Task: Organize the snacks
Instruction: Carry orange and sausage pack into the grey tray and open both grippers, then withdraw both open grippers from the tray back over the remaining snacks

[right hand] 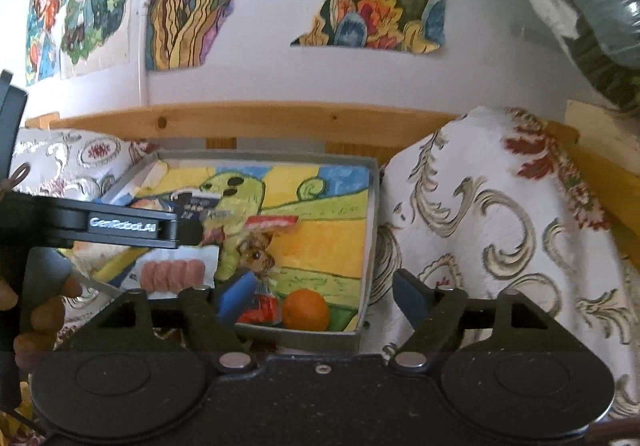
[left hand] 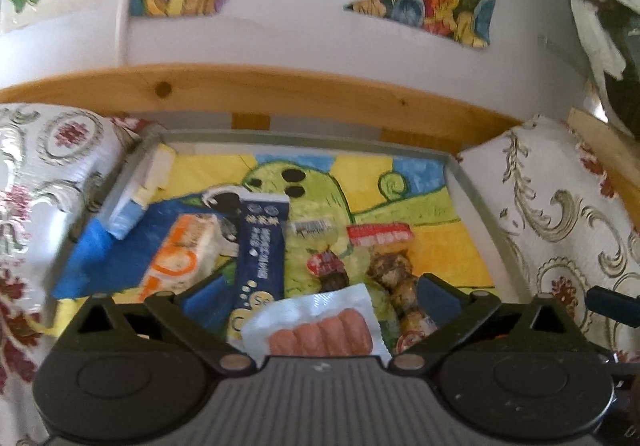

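Note:
A shallow grey tray (left hand: 304,136) lined with a yellow and green drawing holds the snacks. My left gripper (left hand: 318,290) hangs open over its near end, fingers wide apart. Between them lies a white pack of pink sausages (left hand: 320,330), and neither finger touches it. Beyond are a dark blue stick pack (left hand: 260,246), an orange-and-white packet (left hand: 180,258) and a clear red-labelled pack of brown balls (left hand: 392,274). My right gripper (right hand: 322,296) is open and empty at the tray's (right hand: 372,226) near right corner. An orange (right hand: 306,308) sits in that corner. The sausage pack (right hand: 172,272) lies under the left gripper's body (right hand: 120,228).
Floral patterned cloth (left hand: 560,226) is bunched against both sides of the tray. A wooden rail (left hand: 280,86) runs behind it, below a white wall with coloured drawings. A blue sheet (left hand: 116,246) and a white-blue box (left hand: 136,198) fill the tray's left side. A hand (right hand: 40,310) holds the left gripper.

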The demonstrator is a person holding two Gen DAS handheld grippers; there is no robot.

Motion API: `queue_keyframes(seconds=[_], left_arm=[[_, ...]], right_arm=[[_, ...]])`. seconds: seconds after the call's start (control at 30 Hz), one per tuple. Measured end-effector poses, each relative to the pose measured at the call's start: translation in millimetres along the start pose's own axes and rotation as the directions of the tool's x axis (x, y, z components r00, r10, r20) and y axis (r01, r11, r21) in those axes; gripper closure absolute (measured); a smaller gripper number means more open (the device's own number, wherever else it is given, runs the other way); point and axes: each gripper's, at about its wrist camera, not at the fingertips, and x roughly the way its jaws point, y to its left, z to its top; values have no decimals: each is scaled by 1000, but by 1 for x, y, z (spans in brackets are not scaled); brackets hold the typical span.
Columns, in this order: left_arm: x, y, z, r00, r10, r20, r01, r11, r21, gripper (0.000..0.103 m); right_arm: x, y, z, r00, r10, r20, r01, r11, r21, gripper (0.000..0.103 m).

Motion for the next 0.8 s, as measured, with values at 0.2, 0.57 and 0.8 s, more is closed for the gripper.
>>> queue_keyframes(seconds=[0.2, 0.57, 0.8], left_arm=[[-34, 7, -4, 998, 19, 53, -17, 999, -27, 0], [-103, 20, -22, 993, 59, 104, -60, 998, 7, 0], [-147, 31, -38, 988, 103, 118, -106, 994, 21, 0]], right_arm=[[-29, 0, 0, 999, 8, 41, -10, 999, 37, 15], [-83, 24, -6, 992, 47, 113, -52, 998, 37, 1], [-121, 41, -20, 989, 70, 131, -79, 995, 65, 1]])
